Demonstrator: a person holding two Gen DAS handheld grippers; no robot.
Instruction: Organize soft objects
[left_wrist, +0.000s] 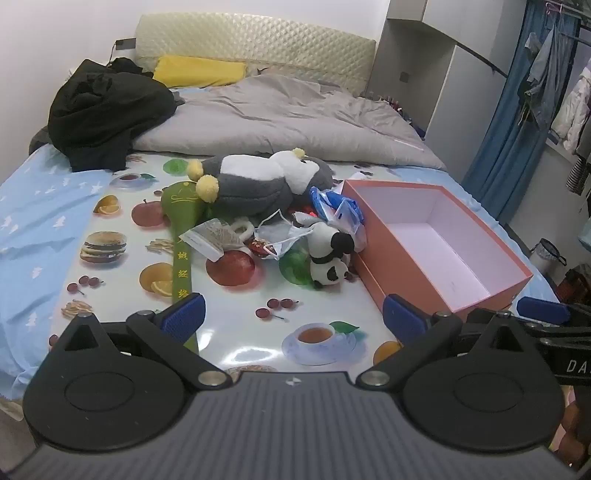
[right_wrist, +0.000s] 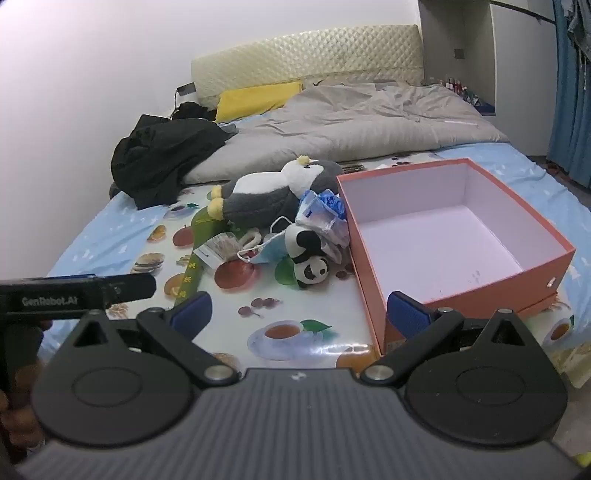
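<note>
Pink box (right_wrist: 458, 236): empty, so I'm at the start.
My grippers: left gripper (left_wrist: 293, 319) and right gripper (right_wrist: 299, 312) spread wide, holding nothing.
Next: I reach for the panda plush (right_wrist: 310, 258).

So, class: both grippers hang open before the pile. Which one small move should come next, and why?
Probably ease the open right gripper toward the small black-and-white panda plush: it lies nearest, beside the empty orange cardboard box, and nothing is held yet.
</note>
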